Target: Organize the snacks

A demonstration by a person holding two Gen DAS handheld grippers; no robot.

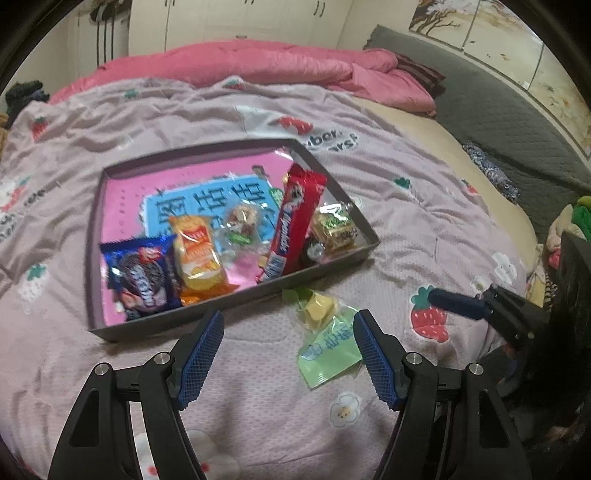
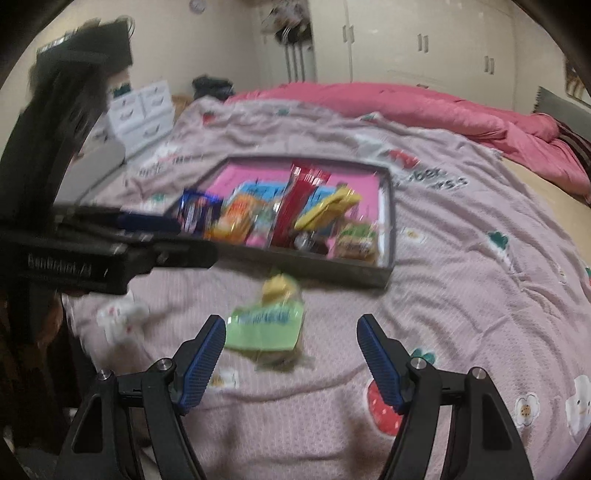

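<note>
- Where the white wardrobes (image 1: 236,22) line the far wall, a bed fills the room, spread with a pale pink blanket (image 1: 258,406) printed with strawberries and flowers; the grey tray (image 1: 155,328) rests on it.
- Beyond the tray lies a bunched pink quilt (image 1: 266,70).
- Inside the tray lie snack packets: a blue biscuit pack (image 1: 142,277), an orange one (image 1: 197,254) and a long red one (image 1: 295,218).
- Just in front of the tray, on the blanket, lies a green snack packet (image 1: 327,347).
- Nearer than the tray, the left gripper (image 1: 288,354) and right gripper (image 2: 291,362) hang with jaws apart, holding nothing.
</note>
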